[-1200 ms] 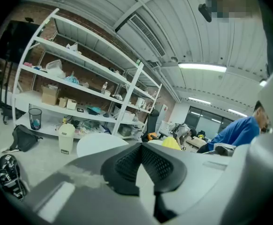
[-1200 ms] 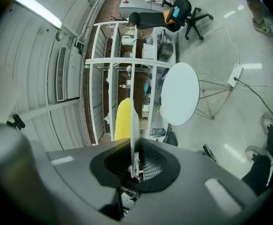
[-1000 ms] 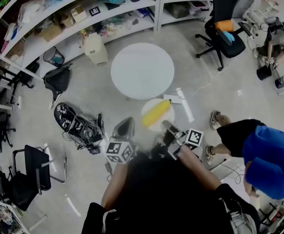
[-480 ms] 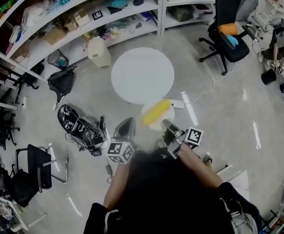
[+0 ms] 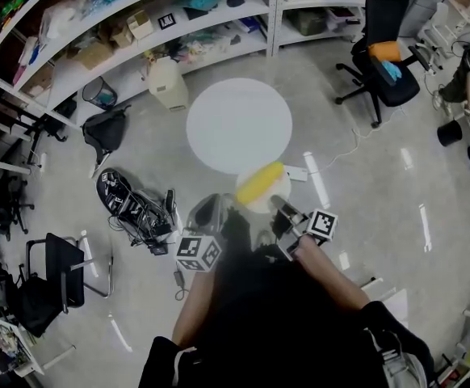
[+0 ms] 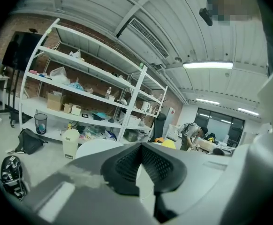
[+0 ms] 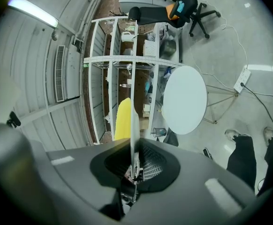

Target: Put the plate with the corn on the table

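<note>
1. Your right gripper [image 5: 277,206] is clamped on the near rim of the white plate [image 5: 257,202]. In the right gripper view the plate [image 7: 132,118] runs edge-on straight out from between the pads, so this grip carries the whole load.
2. The yellow corn cob [image 5: 259,183] lies on the plate beyond your jaws. Its long axis slants across the line your gripper points along, not down it. In the right gripper view the cob [image 7: 123,120] sits to one side of the plate's edge.
3. The plate is held in the air in front of you. In the head view its far edge reaches about to the near rim of the round white table [image 5: 239,124], so the table lies straight ahead of the plate, past the corn.
4. The coming move is probably forward over the tabletop [image 7: 185,100], then down. Keep the plate level so the cob does not roll.
5. Your left gripper [image 5: 210,208] is just left of the plate, its jaws slightly parted on nothing [image 6: 141,150]. It is near enough to steady the plate, but the right hand has it.
</note>
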A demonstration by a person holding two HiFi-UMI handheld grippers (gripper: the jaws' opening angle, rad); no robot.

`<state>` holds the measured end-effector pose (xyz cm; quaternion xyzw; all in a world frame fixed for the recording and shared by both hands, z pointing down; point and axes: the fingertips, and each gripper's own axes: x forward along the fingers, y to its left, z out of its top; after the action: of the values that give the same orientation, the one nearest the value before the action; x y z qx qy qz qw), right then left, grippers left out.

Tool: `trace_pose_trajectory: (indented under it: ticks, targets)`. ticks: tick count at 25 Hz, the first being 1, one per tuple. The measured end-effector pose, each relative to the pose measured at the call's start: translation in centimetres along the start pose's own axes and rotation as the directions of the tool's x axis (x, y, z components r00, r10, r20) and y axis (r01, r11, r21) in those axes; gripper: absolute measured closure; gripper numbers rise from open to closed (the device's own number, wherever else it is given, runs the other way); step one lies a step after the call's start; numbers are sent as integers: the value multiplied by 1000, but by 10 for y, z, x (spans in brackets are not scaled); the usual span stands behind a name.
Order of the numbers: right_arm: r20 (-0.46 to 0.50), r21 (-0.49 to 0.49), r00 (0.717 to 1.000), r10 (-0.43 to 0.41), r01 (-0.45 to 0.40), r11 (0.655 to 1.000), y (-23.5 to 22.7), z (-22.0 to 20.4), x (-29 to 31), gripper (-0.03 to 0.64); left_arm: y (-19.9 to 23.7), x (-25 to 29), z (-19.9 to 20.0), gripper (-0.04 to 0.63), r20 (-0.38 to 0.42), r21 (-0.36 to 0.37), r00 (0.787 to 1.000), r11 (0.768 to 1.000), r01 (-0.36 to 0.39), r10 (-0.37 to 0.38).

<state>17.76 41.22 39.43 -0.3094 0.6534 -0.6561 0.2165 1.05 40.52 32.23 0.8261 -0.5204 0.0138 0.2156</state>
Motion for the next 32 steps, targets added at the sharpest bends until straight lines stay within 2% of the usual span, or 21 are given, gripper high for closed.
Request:
trace_pose_trajectory:
  ticks: [7,32]
  targets:
    - [6,-12,1000,19,-19,1000,3,19,25,580,22,30,4,592,-9,2,1000,1000,15,-15]
    - [56,-23,998,4,-2,1000,24,108,135,580,93,159,68,592,-38,-6,996,996,84,-84]
